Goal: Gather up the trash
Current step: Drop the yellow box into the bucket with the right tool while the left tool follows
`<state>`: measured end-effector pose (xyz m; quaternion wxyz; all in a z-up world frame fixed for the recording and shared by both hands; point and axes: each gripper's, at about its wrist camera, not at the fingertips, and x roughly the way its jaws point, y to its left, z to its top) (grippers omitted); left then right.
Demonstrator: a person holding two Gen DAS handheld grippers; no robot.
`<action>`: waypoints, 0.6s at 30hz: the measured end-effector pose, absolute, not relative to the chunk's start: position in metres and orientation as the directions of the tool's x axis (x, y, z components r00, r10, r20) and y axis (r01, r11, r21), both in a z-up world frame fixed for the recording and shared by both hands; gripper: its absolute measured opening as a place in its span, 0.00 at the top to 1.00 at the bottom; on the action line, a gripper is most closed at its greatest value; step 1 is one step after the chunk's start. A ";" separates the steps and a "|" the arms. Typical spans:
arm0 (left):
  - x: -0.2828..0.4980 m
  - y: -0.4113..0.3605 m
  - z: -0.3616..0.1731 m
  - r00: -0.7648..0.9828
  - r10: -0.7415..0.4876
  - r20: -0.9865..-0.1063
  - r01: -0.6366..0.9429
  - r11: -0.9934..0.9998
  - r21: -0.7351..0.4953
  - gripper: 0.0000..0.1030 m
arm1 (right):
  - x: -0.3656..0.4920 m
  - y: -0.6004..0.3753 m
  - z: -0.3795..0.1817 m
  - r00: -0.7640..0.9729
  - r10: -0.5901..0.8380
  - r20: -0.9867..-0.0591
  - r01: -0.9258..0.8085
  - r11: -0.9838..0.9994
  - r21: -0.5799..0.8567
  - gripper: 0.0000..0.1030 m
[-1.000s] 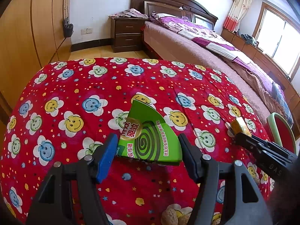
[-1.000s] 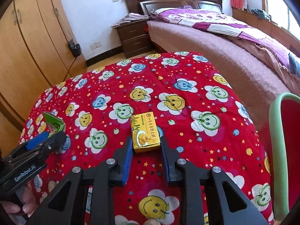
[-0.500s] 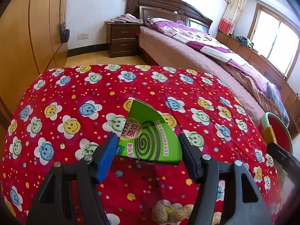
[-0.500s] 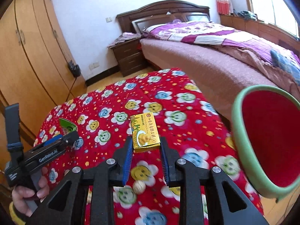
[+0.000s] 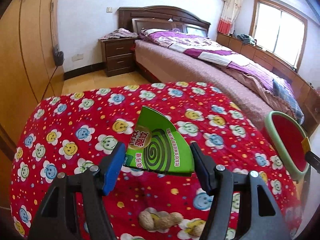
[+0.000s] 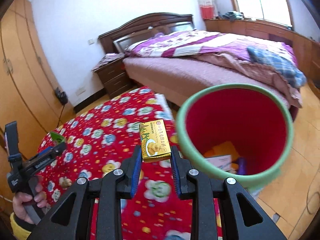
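My left gripper is shut on a green fan-shaped mosquito-coil carton, held above the red smiley-face tablecloth. My right gripper is shut on a small yellow cake box, held in the air just left of the rim of the red bin with a green rim. The bin also shows at the right edge of the left wrist view, with the yellow box's corner over it. The left gripper and carton show at the left of the right wrist view.
Peanut shells lie on the cloth below my left gripper. The bin holds paper and packaging scraps. A large bed stands behind the table, a nightstand beside it, and wooden wardrobes on the left.
My right gripper has lifted the yellow box off the cloth and carried it right, up to the bin's rim. My left gripper has risen slightly with the green carton.
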<state>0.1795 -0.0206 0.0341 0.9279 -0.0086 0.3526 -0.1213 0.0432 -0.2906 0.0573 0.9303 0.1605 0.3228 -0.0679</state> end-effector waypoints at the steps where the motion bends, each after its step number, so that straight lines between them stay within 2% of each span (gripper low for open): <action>1: 0.176 -0.023 0.038 0.723 -0.239 -0.648 0.232 0.968 -0.098 0.36 | 0.038 -0.297 0.058 0.783 -0.038 -0.621 0.246 0.936 0.253 0.73; 9: 0.157 -0.047 0.055 0.708 -0.295 -0.642 0.301 0.948 -0.105 0.36 | 0.013 -0.342 0.052 0.778 -0.112 -0.618 0.353 0.892 0.283 0.73; 18: 0.138 -0.091 0.066 0.642 -0.399 -0.655 0.396 0.904 -0.162 0.36 | 0.001 -0.386 0.037 0.770 -0.128 -0.625 0.415 0.845 0.338 0.73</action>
